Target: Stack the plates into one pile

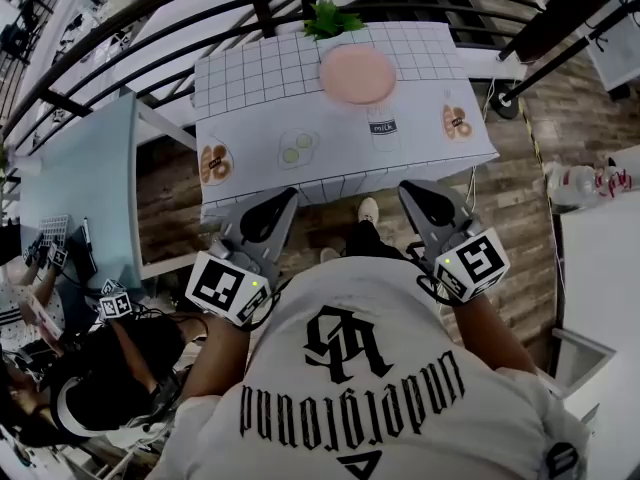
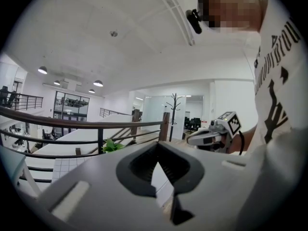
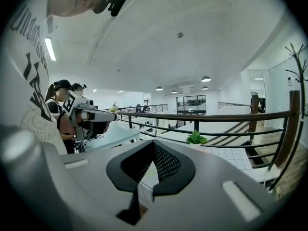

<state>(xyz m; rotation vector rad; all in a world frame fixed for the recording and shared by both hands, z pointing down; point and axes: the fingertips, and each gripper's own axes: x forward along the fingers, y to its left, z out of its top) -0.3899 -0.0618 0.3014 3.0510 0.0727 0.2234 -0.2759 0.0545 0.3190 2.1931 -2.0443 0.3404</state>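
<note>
Held low at the person's waist, short of the table's (image 1: 240, 88) near edge and aimed toward it: left gripper (image 1: 287, 198) and right gripper (image 1: 410, 188), side by side. Jaws of each drawn together at the tips, clamping nothing, with only a sliver of gridded cloth (image 1: 420, 53) glimpsed through the slit.

Farther out, near the table's far edge and a little right of its middle: one pink plate (image 1: 357, 74), round and blurred. Impossible to tell whether a single plate or several in a pile. No other plate in sight on the table. Equally fitting a finished pile or a lone plate with its fellows out of view.

Toward the table's near side, apparently printed flat on the cloth: doughnuts (image 1: 215, 163), cucumber slices (image 1: 297, 148), a milk carton (image 1: 382, 126).

At the table's far edge, just behind the plate: a green plant (image 1: 330, 18). Just beyond the table: a black railing (image 1: 150, 43).

Likely trouble in any further handling:
- a long reach across the whole table
- narrow jaws on a smooth rim, inviting a slip or a tilt
- a nudge from closed tips, sliding the plate off the table's far edge
- forearms dragging the cloth
</note>
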